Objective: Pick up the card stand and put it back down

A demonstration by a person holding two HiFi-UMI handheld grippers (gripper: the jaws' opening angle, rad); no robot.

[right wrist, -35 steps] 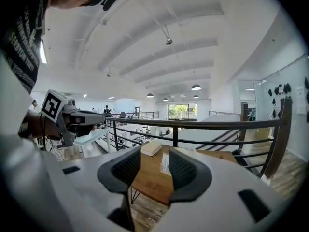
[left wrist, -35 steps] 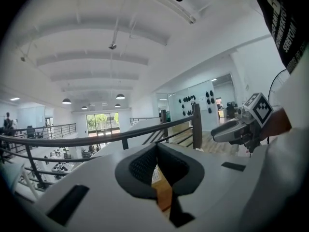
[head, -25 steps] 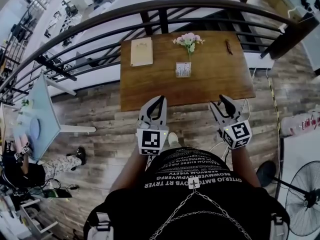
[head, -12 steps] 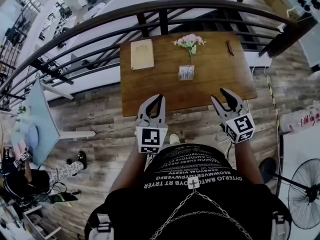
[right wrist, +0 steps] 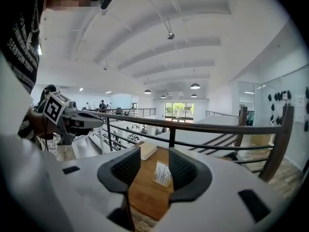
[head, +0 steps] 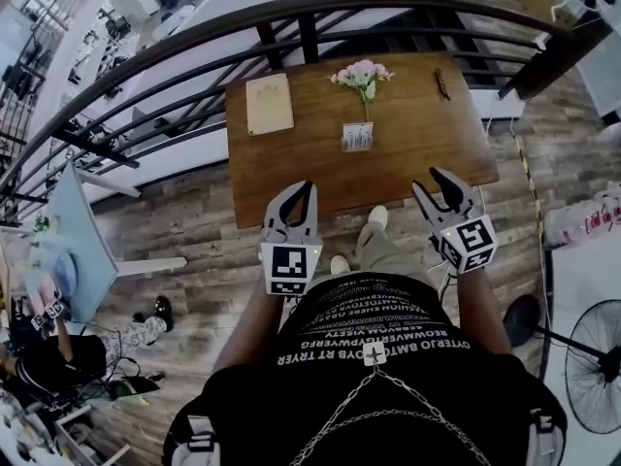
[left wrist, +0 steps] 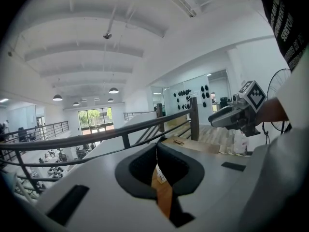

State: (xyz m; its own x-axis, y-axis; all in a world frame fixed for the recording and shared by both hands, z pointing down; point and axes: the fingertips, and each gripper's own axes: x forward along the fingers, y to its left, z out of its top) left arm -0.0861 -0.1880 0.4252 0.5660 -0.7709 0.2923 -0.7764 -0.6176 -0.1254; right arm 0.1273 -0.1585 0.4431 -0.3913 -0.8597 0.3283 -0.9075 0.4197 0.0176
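Observation:
The card stand [head: 356,137], a small white upright card, stands in the middle of the brown wooden table [head: 291,168]. Both grippers hover over the floor short of the table's near edge, well apart from the stand. My left gripper [head: 304,189] is shut with nothing held; in the left gripper view its pads [left wrist: 156,151] meet, leaving only a thin slit. My right gripper [head: 449,183] is open and empty. In the right gripper view the card stand [right wrist: 162,173] shows far off between the spread jaws [right wrist: 148,170].
A vase of pink flowers [head: 361,74] stands just behind the card stand. A tan notebook [head: 269,103] lies at the table's far left, a small dark object [head: 442,84] at the far right. A curved black railing [head: 194,42] runs behind the table. A fan [head: 592,377] stands lower right.
The person has stepped toward the table; a leg and shoe now show between the grippers. Both grippers have edged slightly forward, and their jaws are unchanged.

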